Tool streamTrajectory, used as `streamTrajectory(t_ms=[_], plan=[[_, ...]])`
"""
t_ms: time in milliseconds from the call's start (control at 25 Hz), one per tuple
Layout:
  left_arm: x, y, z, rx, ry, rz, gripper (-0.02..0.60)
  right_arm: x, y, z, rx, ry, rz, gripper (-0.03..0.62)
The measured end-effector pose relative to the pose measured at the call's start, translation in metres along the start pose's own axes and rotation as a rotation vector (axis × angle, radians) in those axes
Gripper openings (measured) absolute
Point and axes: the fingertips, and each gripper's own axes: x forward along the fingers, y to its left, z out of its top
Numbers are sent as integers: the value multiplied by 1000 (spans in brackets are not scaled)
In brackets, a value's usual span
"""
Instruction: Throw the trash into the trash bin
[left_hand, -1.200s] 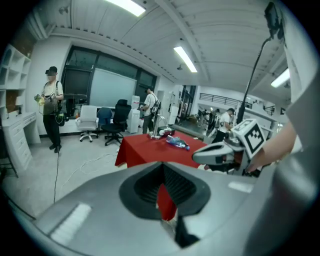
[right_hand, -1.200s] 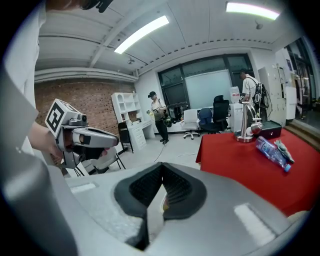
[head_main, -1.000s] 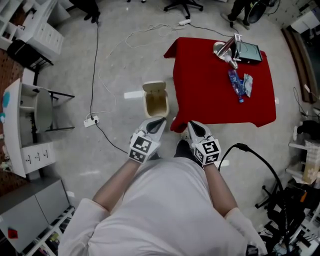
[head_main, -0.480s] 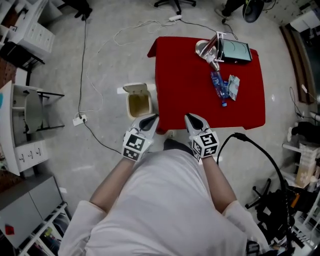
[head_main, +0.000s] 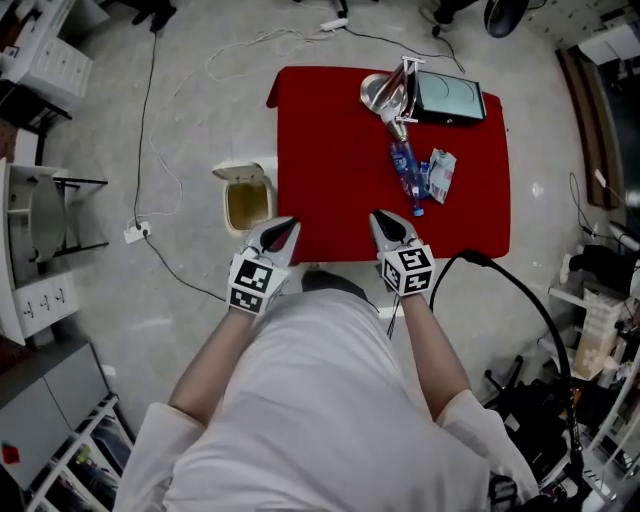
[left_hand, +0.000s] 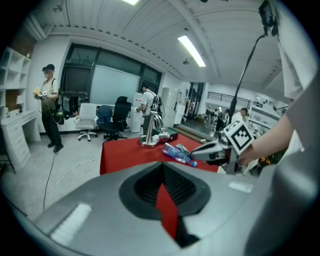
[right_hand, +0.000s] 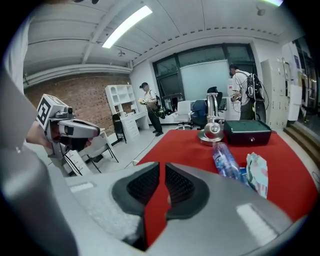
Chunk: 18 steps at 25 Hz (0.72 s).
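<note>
Though glossy — floor (head_main: 190, 120), bin (head_main: 240, 173), red table (head_main: 340, 170)

**Hidden, cropped and unreadable parts of the scene**

In the head view, the floor nearest the camera is covered by the person's torso (head_main: 320, 400), and whatever lies under the cloth of the red table (head_main: 340, 150) is hidden. The inside of the trash bin (head_main: 246, 207) is seen only as a pale hollow, so contents cannot be made out. Print on the bottle (head_main: 405, 175) and the wrapper (head_main: 441, 176) is too small to be read. White shelving (head_main: 30, 290) is cut off by the left edge
</note>
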Motion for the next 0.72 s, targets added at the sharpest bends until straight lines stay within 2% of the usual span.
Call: streamTrajectory(t_ms=[240, 440, 720], plan=[[28, 0, -2, -2, 28, -4, 5, 7, -69, -11, 13, 51, -77, 60], [47, -2, -7, -5, 67, -9, 5, 19, -125, -35, 16, 132, -137, 83], [57, 4, -9, -19, 98, 18, 5, 28, -168, -52, 16, 207, -204, 142]])
